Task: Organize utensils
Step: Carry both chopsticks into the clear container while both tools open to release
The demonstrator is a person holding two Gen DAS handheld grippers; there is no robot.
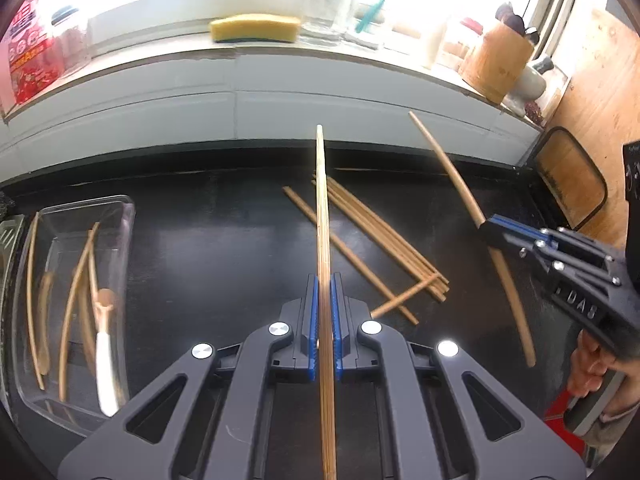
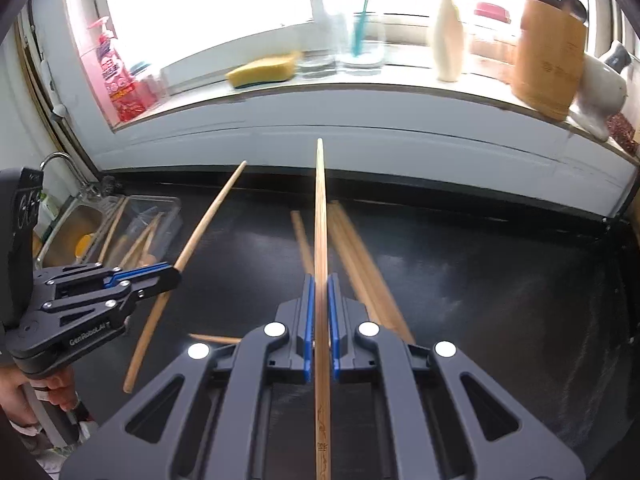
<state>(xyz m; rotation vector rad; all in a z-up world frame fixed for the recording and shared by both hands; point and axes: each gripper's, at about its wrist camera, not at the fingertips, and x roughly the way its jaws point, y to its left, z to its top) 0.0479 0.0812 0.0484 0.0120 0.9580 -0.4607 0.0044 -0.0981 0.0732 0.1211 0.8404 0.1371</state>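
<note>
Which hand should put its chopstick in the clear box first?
Probably the left. The left gripper and right gripper each pinch one chopstick, but the clear box sits on the left side of the counter, nearer the left gripper.

"GenRoboAI" white lettering on black body of left gripper (image 2: 176,276), right wrist view. "DAS" raised letters on black body of right gripper (image 1: 490,232), left wrist view. Small dark marks on right-held chopstick (image 2: 321,280) near its butt end, unreadable. Pink bottle (image 2: 114,76) label left of sponge (image 2: 262,70): print illegible.
</note>
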